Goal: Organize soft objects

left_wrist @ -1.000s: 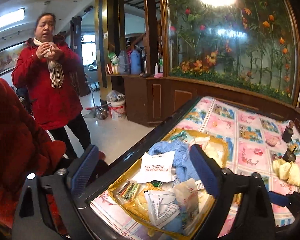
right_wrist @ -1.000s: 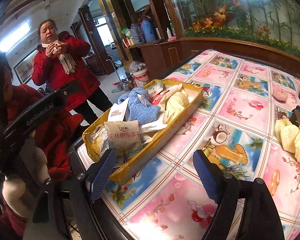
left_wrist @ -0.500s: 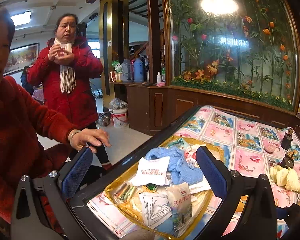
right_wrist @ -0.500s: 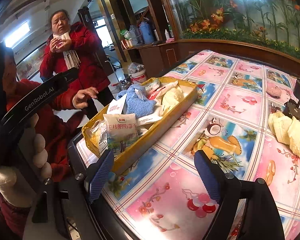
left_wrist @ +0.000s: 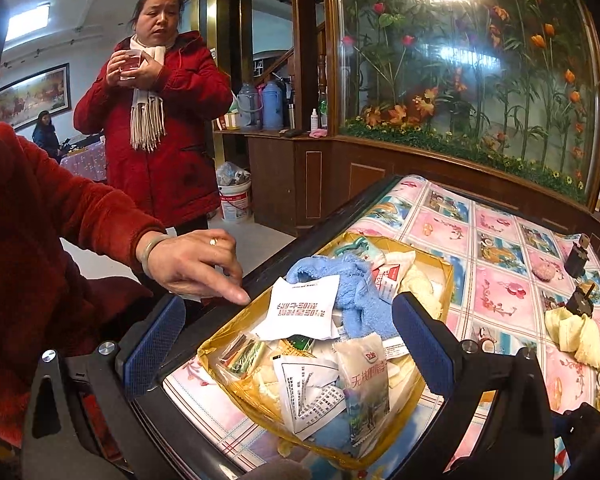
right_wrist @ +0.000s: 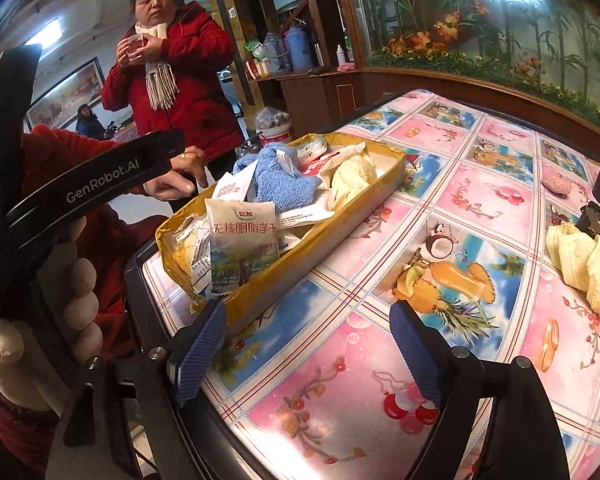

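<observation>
Both hand-held grippers hang above the near edge of the desk (right_wrist: 480, 184), each holding nothing. Left hand-held gripper (left_wrist: 288, 344): fingers wide apart, framing the gold tray (left_wrist: 446, 276). Right hand-held gripper (right_wrist: 308, 344): fingers wide apart over bare patterned cloth, left pad just beside the tray's near corner.

Tray contents, heaped: blue fluffy cloth (left_wrist: 352, 296) across the middle, cream soft piece (right_wrist: 352, 174) toward the far end, white sachet (left_wrist: 304, 312), fruit snack pouch (right_wrist: 242, 248), printed leaflet (left_wrist: 312, 396). Outside the tray, well apart on the right side of the desk: folded yellow cloths (right_wrist: 584, 268); a small pink fuzzy thing (right_wrist: 556, 185) beyond them.

A bystander's hand (left_wrist: 192, 264) points at the tray's left rim, close to the left pad.

Judgement: soft goods lie both in and out of the tray, so this fits either gathering or sorting out. For any grip: wait until that hand is clear, pinch a raised fold of cloth, not the slick packets lying against it, and lift slowly so loose paper does not trail out.
</observation>
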`<state>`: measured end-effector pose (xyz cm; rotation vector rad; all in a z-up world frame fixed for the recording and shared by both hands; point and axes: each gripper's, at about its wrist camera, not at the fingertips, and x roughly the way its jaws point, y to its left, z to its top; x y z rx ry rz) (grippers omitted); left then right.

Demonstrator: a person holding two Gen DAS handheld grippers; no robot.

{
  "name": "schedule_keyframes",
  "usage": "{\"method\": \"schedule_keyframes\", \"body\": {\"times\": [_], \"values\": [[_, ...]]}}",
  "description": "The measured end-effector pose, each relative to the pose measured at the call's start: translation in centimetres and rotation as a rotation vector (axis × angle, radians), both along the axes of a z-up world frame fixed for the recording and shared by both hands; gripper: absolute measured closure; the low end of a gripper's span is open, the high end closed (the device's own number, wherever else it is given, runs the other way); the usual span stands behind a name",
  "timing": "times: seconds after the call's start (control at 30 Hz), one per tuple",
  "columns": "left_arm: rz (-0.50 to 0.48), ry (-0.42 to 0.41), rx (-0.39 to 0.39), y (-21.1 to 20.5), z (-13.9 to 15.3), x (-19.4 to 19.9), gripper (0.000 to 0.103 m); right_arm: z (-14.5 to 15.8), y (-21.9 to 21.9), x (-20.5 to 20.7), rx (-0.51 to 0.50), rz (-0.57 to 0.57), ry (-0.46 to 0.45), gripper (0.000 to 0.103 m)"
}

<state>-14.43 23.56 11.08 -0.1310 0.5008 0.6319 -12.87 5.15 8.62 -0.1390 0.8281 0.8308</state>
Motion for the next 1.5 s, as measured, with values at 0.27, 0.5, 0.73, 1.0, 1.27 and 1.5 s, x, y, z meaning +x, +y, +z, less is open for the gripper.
{"method": "schedule_keyframes", "body": {"times": [0.27, 0.5, 0.73, 1.0, 1.27, 1.5], "values": [[-0.037, 0.047, -0.019, 0.1, -1.0, 1.0, 0.0, -0.4, 0.9, 0.0, -0.049, -0.007, -0.023, 0.018], [-0.044, 0.096, -0.044, 0.4, -2.1, 2.0, 0.0, -0.9, 1.6, 0.5, -0.098, -0.017, -0.009, 0.017], [-0.039, 0.13, -0.097, 1.0, -3.3, 2.8, 0.0, -1.0, 2.2, 1.6, -0.128, -0.054, 0.005, 0.017], [-0.043, 0.094, -0.126, 1.7, -4.1, 2.5, 0.0, -1.8, 3.4, 1.8, -0.138, -0.063, -0.021, 0.017], [-0.026, 0.097, -0.157, 3.0, -4.5, 2.0, 0.0, -3.1, 4.7, 1.6, -0.175, -0.035, -0.014, 0.017], [-0.029, 0.107, -0.156, 2.9, -4.7, 2.2, 0.0, -3.0, 5.1, 1.1, -0.185, -0.016, -0.031, 0.017]]}}
